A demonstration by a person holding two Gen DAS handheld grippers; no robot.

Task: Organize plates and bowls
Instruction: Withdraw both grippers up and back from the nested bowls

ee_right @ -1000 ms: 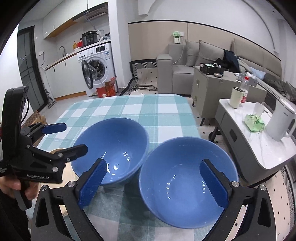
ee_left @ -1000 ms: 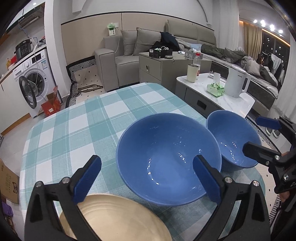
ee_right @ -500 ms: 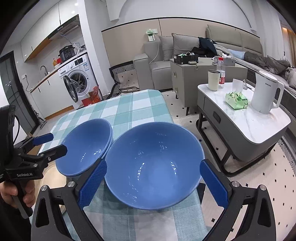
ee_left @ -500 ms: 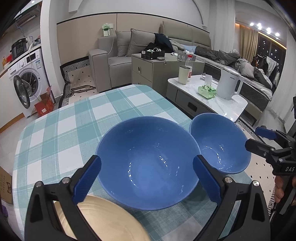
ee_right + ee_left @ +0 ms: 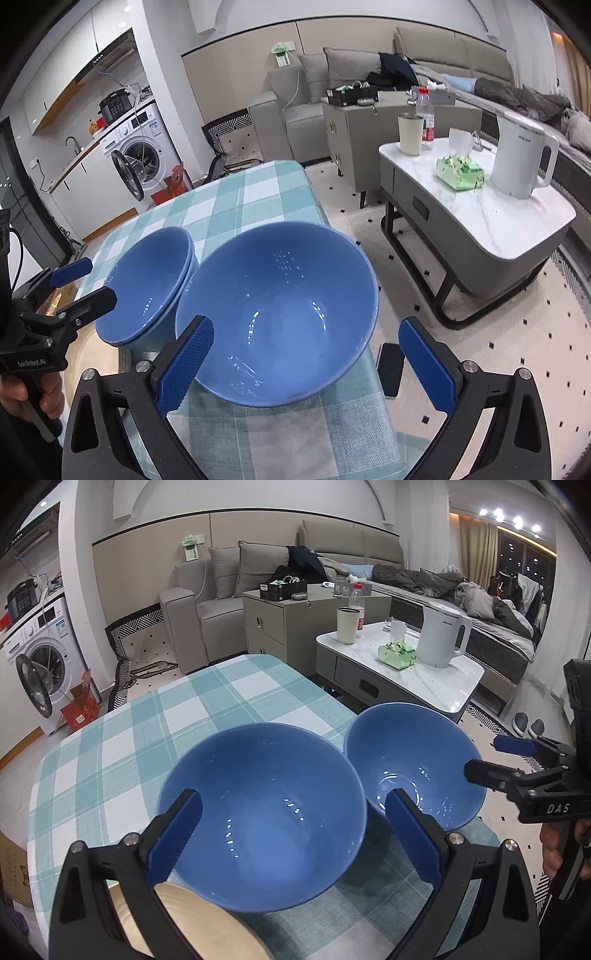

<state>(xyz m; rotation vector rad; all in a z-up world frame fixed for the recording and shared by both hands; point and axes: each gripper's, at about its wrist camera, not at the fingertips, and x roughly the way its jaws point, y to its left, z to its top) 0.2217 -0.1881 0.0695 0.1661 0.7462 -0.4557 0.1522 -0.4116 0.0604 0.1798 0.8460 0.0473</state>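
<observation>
Two blue bowls stand side by side on the checked tablecloth (image 5: 110, 746). In the left wrist view my open left gripper (image 5: 291, 834) straddles the near rim of the left bowl (image 5: 266, 812); the right bowl (image 5: 410, 760) sits to its right. A beige plate (image 5: 192, 919) lies at the near left, partly under the gripper. In the right wrist view my open right gripper (image 5: 306, 365) straddles the right bowl (image 5: 280, 310), which stands at the table's right edge. The left bowl (image 5: 147, 284) appears there as a nested pair, with my left gripper (image 5: 77, 284) beside it.
A marble coffee table (image 5: 491, 218) with a white kettle (image 5: 521, 158), a cup (image 5: 410, 134) and a green tissue pack (image 5: 460, 171) stands right of the table. A phone (image 5: 391, 369) lies on the floor below. A sofa (image 5: 229, 576) and a washing machine (image 5: 37, 664) are behind.
Both grippers have moved in closer to the bowls, and their fingers now frame the bowls' near rims. Both views have swung rightward. The bowls have not visibly moved.
</observation>
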